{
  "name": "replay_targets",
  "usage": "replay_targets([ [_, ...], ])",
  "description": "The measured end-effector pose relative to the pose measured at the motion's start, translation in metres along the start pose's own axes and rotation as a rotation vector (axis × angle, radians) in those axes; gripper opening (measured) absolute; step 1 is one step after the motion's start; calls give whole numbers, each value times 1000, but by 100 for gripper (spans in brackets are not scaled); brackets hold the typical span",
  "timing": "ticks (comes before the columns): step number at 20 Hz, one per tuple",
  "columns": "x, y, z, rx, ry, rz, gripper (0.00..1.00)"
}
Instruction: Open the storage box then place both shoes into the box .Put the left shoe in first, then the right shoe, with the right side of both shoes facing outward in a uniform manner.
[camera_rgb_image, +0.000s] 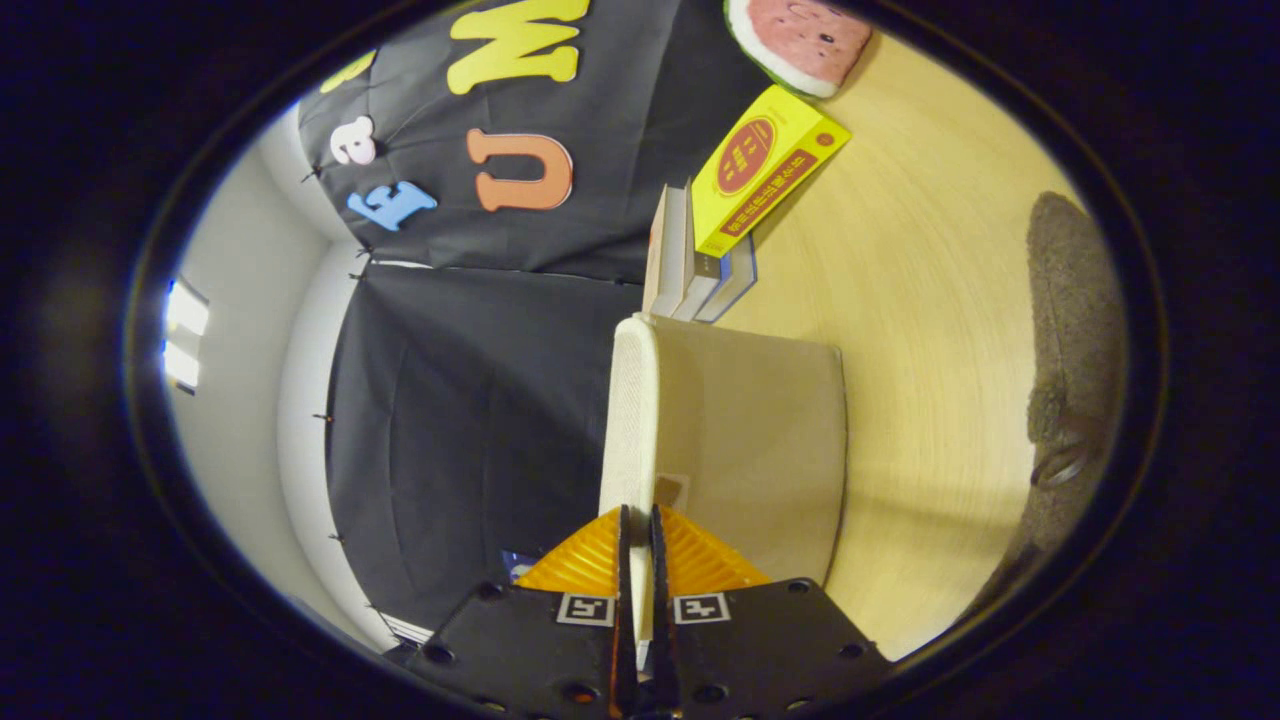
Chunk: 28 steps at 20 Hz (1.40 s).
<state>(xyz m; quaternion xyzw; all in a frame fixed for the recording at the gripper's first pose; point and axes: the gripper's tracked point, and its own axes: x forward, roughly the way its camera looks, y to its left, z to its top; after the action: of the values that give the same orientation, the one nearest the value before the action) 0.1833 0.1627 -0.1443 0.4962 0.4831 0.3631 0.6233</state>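
Your gripper is clenched on the thin lid edge of the storage box, which stands on the table beside the books. The lid looks light and slightly flexible; keep your hold at its rim.

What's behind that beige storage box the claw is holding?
Beyond the storage box, whose lid edge the claw pinches, stand several books with a yellow box leaning on them. The storage box covers their lower parts.

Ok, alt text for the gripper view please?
The gripper has its fingers nearly closed on the thin lid edge of a beige storage box on a wooden table, with stacked books beyond it.
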Motion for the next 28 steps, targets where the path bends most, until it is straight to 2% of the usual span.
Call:
replay_targets([
  [2, -1, 25, -2, -33, -6, 28, 0],
  [4, -8, 49, -3, -73, -19, 25, 0],
  [11, 23, 122, -19, -171, -36, 27, 0],
  [17, 79, 177, -33, -227, -37, 44, 0],
  [23, 152, 199, -46, -228, -36, 77, 0],
  [28, 221, 207, -63, -246, -18, 50, 0],
])
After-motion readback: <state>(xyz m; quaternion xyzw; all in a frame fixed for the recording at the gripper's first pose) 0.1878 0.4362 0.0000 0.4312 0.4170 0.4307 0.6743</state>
